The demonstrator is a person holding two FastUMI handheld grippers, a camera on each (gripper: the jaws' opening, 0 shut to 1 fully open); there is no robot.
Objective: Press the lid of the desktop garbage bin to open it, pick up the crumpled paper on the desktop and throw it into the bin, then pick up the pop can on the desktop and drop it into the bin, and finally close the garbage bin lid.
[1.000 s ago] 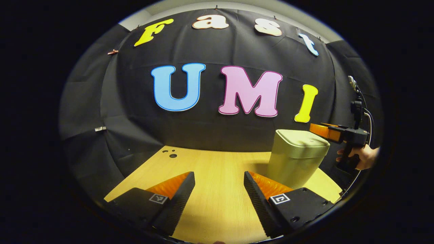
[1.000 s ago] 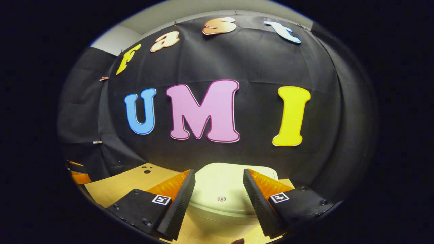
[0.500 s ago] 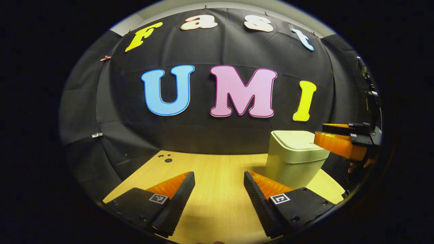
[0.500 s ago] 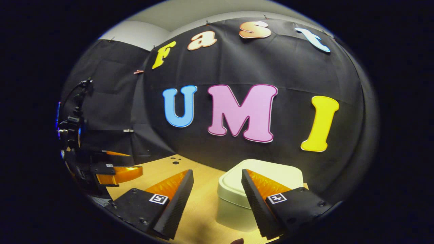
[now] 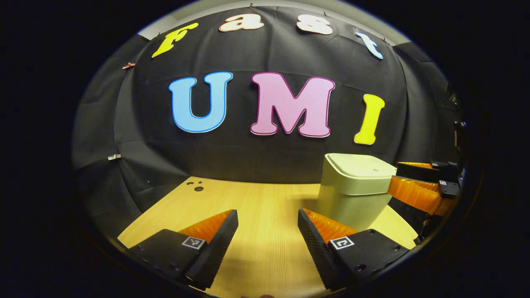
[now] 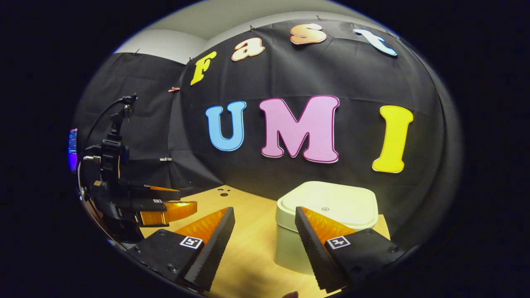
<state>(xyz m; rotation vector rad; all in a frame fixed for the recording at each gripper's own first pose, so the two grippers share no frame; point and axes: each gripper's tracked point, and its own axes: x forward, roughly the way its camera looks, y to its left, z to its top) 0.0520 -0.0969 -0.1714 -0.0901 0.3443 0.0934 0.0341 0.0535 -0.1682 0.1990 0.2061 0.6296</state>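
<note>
Pale green plastic bin (image 5: pixel 355 188), lid (image 6: pixel 329 203) closed; no paper or can beside it. Left gripper (image 5: pixel 268 231) and right gripper (image 6: pixel 264 231) spread, empty. Judged finished.

The right claw (image 6: pixel 265 225) hangs over the wooden counter (image 6: pixel 248 248) with its fingers (image 6: pixel 215 240) spread apart and nothing between them. Just past the right-hand finger stands the pale bin (image 6: pixel 327 211), its lid (image 6: pixel 331 203) down and flat, near the counter's far edge. The left claw (image 6: pixel 169 207) reaches in from the counter's left edge, well apart from the bin.
</note>
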